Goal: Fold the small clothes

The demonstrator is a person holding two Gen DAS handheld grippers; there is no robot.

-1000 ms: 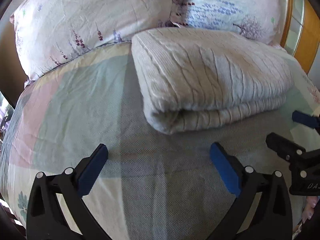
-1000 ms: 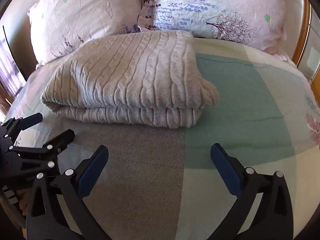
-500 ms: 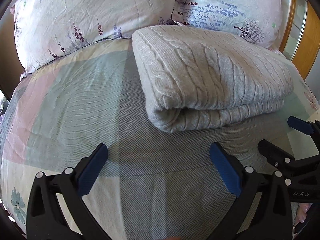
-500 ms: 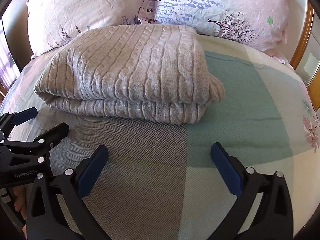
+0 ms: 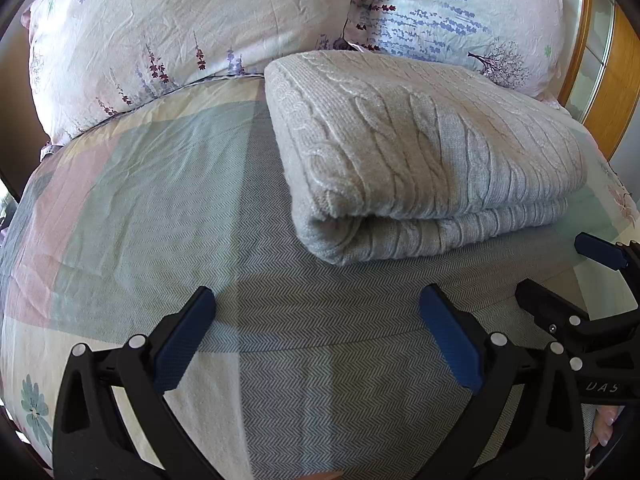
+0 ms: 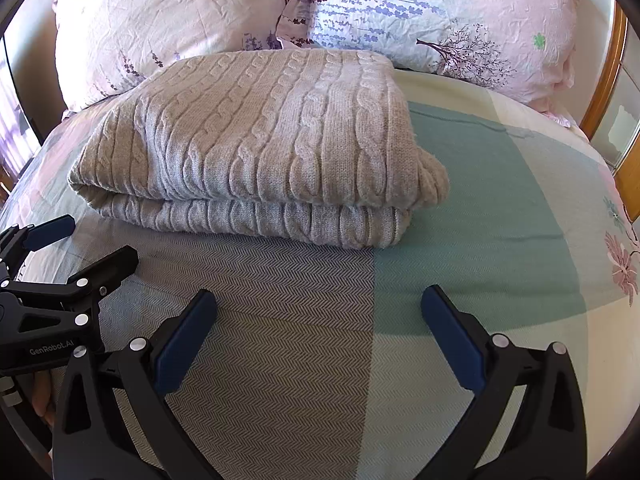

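A beige cable-knit sweater (image 5: pixel 424 148) lies folded in a thick rectangle on the bed, its rounded fold edge facing me; it also shows in the right wrist view (image 6: pixel 256 144). My left gripper (image 5: pixel 316 308) is open and empty, just short of the sweater's left front corner. My right gripper (image 6: pixel 318 308) is open and empty, a little in front of the sweater's right front corner. Each gripper shows at the edge of the other's view, the right one (image 5: pixel 560 280) and the left one (image 6: pixel 80 244), both open above the bedspread.
The bedspread (image 5: pixel 160 208) has green, pink, cream and grey herringbone patches. Two floral pillows (image 5: pixel 192 36) (image 6: pixel 460 20) stand behind the sweater. A wooden headboard frame (image 6: pixel 604 76) runs along the right.
Both grippers have moved forward towards the sweater, which looms larger now. Both stay open and empty. The sweater has not moved.
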